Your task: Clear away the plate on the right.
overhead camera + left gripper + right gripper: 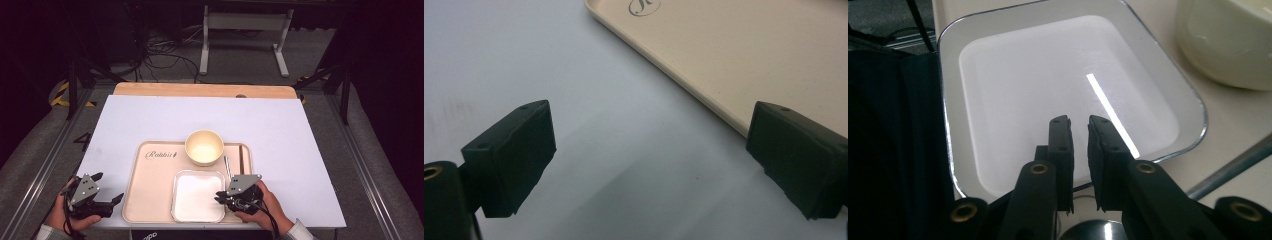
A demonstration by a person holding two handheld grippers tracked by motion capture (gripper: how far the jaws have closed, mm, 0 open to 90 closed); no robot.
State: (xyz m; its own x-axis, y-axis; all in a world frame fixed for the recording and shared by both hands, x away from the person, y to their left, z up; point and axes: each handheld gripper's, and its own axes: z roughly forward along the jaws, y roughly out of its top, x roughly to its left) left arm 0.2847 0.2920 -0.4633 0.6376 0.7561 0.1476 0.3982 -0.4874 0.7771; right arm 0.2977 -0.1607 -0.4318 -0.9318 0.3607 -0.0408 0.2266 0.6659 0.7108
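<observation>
Narrowly parted right gripper empty above white dish.

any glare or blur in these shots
Right gripper view: a bright glare streak lies across the white dish. Left gripper view: soft shadow on the table between the jaws, tray slightly soft. High view: room behind is dark.

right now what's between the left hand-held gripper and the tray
Nothing: bare white tabletop lies between the open left hand-held gripper and the beige tray, seen in the left gripper view.
</observation>
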